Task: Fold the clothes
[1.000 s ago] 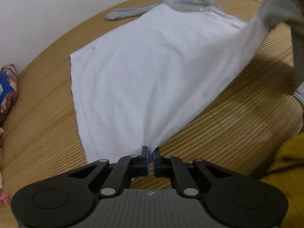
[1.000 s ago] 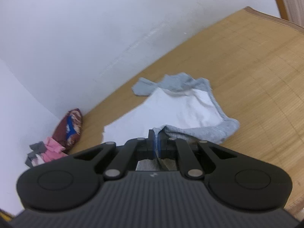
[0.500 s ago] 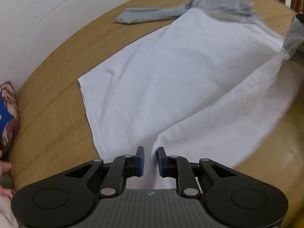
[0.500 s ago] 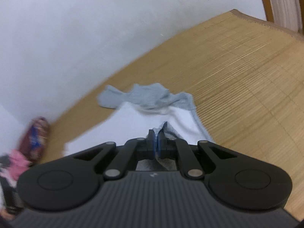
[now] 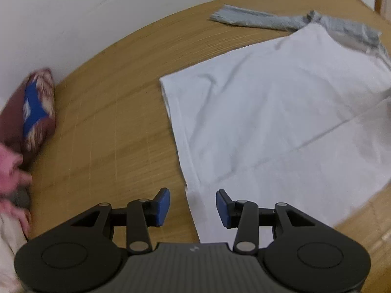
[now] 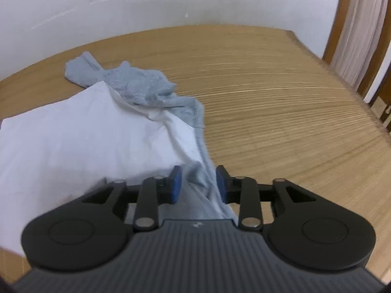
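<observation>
white wall [image 6: 171, 0] behind woven bamboo mat [image 6: 281, 92]; wooden frame [image 6: 338, 17], pale curtain [image 6: 359, 24] at right.

From my left wrist view, the shirt [image 5: 281, 112] lay on the mat [image 5: 110, 122], its sleeve [image 5: 256, 20] stretched toward the wall [image 5: 73, 12] behind. A cushion [image 5: 36, 112] lay against that wall, well left of the shirt.

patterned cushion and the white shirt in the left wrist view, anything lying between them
Nothing: in the left wrist view only bare bamboo mat lies between the patterned cushion by the wall and the hem edge of the white shirt.
</observation>
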Demonstrator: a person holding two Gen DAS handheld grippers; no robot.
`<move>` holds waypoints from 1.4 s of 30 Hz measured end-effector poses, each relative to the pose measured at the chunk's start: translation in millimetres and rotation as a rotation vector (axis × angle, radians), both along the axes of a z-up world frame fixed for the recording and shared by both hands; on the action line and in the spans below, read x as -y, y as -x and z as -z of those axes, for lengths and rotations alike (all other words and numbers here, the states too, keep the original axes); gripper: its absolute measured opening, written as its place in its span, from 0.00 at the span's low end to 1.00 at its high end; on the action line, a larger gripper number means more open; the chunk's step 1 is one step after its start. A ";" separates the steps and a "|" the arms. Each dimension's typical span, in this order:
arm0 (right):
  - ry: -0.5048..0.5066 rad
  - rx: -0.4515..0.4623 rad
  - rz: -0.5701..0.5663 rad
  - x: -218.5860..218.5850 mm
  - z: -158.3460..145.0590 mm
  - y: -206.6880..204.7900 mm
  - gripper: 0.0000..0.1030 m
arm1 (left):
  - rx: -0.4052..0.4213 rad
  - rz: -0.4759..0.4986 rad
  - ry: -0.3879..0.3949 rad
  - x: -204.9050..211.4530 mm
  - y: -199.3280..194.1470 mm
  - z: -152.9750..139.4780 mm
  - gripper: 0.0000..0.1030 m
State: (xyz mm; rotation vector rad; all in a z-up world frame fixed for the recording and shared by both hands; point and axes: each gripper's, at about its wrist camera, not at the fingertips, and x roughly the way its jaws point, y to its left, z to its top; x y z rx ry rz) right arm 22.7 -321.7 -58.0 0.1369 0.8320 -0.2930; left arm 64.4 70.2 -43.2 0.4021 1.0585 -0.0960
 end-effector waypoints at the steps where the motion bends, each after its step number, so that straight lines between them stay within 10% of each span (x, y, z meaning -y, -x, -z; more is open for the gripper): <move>1: -0.002 -0.006 0.007 0.5 -2.2 9.5 0.38 | -0.001 -0.002 0.019 0.4 7.7 0.1 0.45; 12: -0.099 -0.138 0.043 39.2 17.4 159.9 0.39 | -0.067 0.413 0.175 142.1 66.3 16.6 0.48; 19: -0.087 -0.142 -0.059 27.5 41.4 187.2 0.39 | -0.042 0.649 0.178 224.2 106.2 16.1 0.49; 21: -0.056 -0.137 -0.094 19.4 48.3 185.7 0.37 | -0.037 0.670 0.166 229.9 115.8 16.3 0.49; 24: -0.091 -0.101 -0.147 13.3 43.5 183.0 0.04 | -0.028 0.668 0.166 229.6 122.9 13.1 0.49; 37: -0.379 0.194 -0.530 -40.8 -76.8 105.9 0.04 | 0.234 0.698 0.398 209.1 145.4 -46.6 0.70; 42: -0.336 0.205 -0.721 -84.0 -92.5 74.4 0.04 | 0.258 0.598 0.339 198.6 117.7 -36.8 0.51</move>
